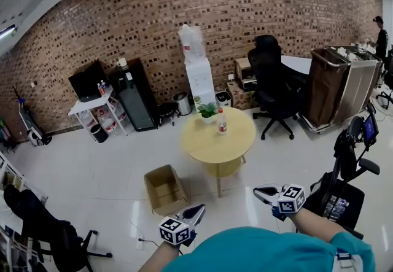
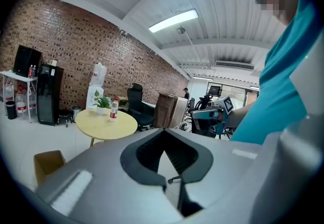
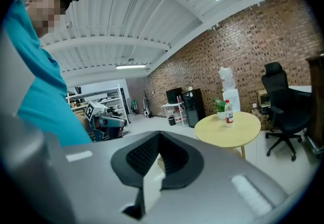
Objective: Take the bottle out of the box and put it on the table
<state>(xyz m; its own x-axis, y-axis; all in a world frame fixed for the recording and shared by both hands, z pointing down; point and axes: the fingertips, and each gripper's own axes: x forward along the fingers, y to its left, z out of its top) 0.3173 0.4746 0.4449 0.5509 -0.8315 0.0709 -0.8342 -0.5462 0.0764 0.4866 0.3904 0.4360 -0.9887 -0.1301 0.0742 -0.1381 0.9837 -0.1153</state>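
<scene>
The clear bottle (image 1: 221,122) with a red cap and label stands upright on the round yellow table (image 1: 209,145), next to a potted plant (image 1: 208,111). An open cardboard box (image 1: 164,190) sits on the floor left of the table; nothing shows inside it. My left gripper (image 1: 198,209) and right gripper (image 1: 263,191) are held low near my body, well short of box and table, both shut and empty. The left gripper view shows its jaws (image 2: 164,143) closed, with bottle (image 2: 114,108) and box (image 2: 48,163) far ahead. In the right gripper view the jaws (image 3: 159,142) are closed too, the bottle (image 3: 229,113) distant.
A black office chair (image 1: 273,83) stands behind the table on the right, with a brown cart (image 1: 334,89) beyond it. A water dispenser (image 1: 198,74) and black fridge (image 1: 135,102) line the brick wall. Another chair (image 1: 43,228) is at lower left, and a black stand (image 1: 350,160) at right.
</scene>
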